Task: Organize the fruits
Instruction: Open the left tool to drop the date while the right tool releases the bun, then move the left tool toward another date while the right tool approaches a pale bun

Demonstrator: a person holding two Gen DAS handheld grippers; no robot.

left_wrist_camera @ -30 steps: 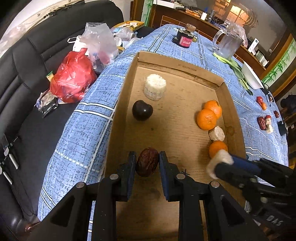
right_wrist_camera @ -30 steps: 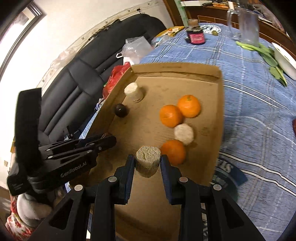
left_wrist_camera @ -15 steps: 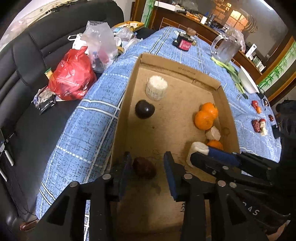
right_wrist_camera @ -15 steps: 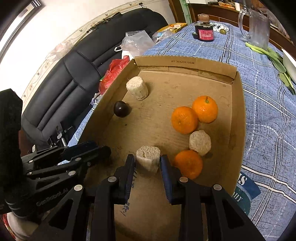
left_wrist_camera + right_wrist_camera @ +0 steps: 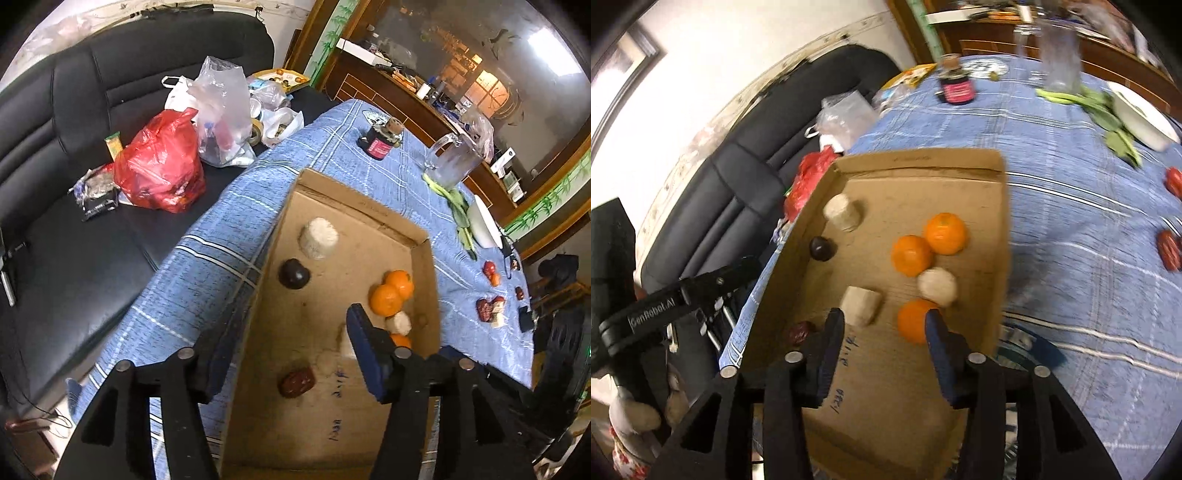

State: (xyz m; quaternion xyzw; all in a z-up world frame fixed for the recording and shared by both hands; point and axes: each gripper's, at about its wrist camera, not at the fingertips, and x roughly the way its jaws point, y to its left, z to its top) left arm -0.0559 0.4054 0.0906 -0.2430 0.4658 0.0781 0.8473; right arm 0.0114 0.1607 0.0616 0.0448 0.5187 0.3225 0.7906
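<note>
On the blue checked cloth (image 5: 207, 280) a shallow box (image 5: 430, 273) lies open, with a black sofa (image 5: 74, 155) at nine o'clock of it and a red bag (image 5: 159, 173) on the sofa seat. In the left wrist view a clear jug (image 5: 452, 162) stands at one o'clock beyond the box, and loose red fruits (image 5: 489, 308) lie on the cloth at three o'clock. Inside the box, a pale cylinder (image 5: 318, 238) sits toward twelve o'clock near the left wall, with a dark plum (image 5: 294, 273) just below it. Three oranges (image 5: 911, 255) cluster on the right side, a pale ball (image 5: 937, 286) touching them. The left gripper (image 5: 286, 354) has just been opening; its fingers stand wide, and a wrinkled date (image 5: 296, 382) lies on the box floor below and between them, free of both pads. The right gripper (image 5: 884, 328) has also just been opening; its fingers stand moderately apart and a pale chunk (image 5: 860, 305) rests on the floor just beyond the left finger, not gripped, at nine o'clock of the nearest orange.
</note>
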